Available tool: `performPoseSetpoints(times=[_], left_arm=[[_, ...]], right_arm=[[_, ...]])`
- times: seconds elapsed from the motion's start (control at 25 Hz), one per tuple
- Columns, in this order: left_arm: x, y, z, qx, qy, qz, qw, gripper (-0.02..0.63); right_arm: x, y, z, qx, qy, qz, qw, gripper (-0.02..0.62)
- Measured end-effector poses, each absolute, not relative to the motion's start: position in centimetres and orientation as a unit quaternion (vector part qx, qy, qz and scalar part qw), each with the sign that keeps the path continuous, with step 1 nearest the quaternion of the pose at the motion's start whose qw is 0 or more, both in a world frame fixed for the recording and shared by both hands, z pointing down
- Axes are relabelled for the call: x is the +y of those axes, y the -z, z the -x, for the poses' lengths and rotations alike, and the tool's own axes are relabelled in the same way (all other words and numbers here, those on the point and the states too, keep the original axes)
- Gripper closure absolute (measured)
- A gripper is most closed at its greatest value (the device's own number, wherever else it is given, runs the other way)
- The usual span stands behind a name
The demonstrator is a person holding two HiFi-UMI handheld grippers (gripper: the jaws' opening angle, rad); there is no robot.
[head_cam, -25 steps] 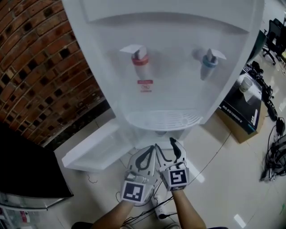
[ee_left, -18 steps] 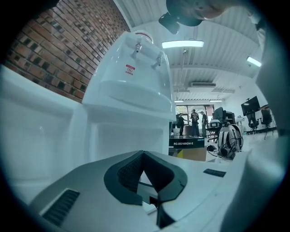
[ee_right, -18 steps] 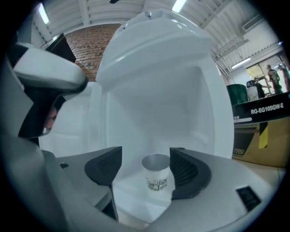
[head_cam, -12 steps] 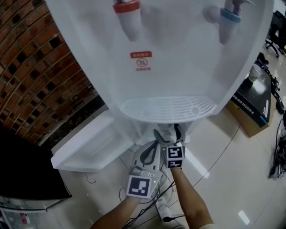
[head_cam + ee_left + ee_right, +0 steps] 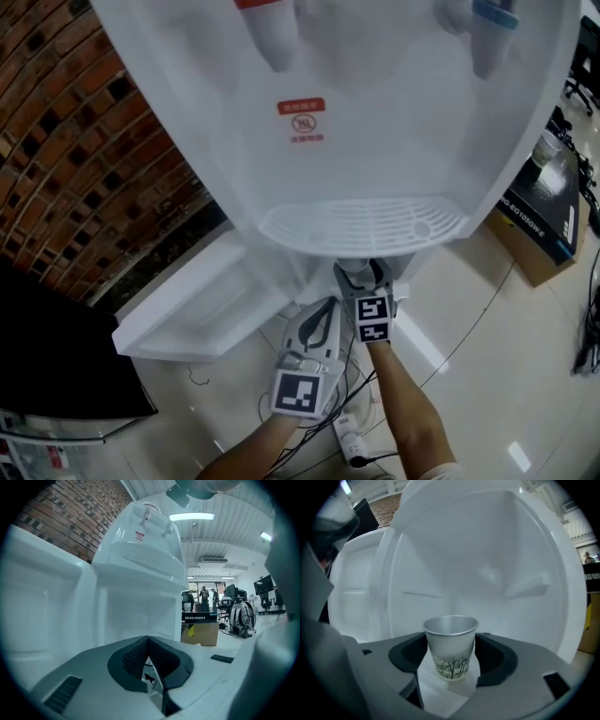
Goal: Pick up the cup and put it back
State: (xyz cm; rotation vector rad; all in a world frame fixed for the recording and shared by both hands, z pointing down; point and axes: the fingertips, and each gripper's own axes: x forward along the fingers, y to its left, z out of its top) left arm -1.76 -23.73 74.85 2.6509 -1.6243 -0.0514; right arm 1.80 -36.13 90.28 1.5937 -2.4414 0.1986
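Note:
A small paper cup with a tree print stands upright on the white floor inside the water dispenser's lower cabinet. My right gripper reaches in around it. Its jaws are closing, and both dark pads meet the cup near its rim. In the head view the right gripper pokes under the drip tray, which hides the cup. My left gripper hangs just outside the cabinet, beside the right one, its jaws shut on nothing.
The cabinet door stands open to the left. A brick wall lies further left. A cardboard box with a cup on top sits at the right. Cables and a power strip lie on the tiled floor by my arms.
My right gripper has gone forward from beside the left one to under the drip tray and into the cabinet. The head view has drawn closer. The left gripper has hardly moved.

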Motion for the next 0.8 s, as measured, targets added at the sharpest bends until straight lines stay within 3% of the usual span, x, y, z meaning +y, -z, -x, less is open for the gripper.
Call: performPoseSetpoints(times=[0.8], left_arm=[[-19.3,-64.9,3.8,-0.533,0.083,-0.842,-0.01,0.604]], right_arm=[[-20.6,-71.2,-2.0,-0.823,-0.052,-0.563,0.055,0.275]])
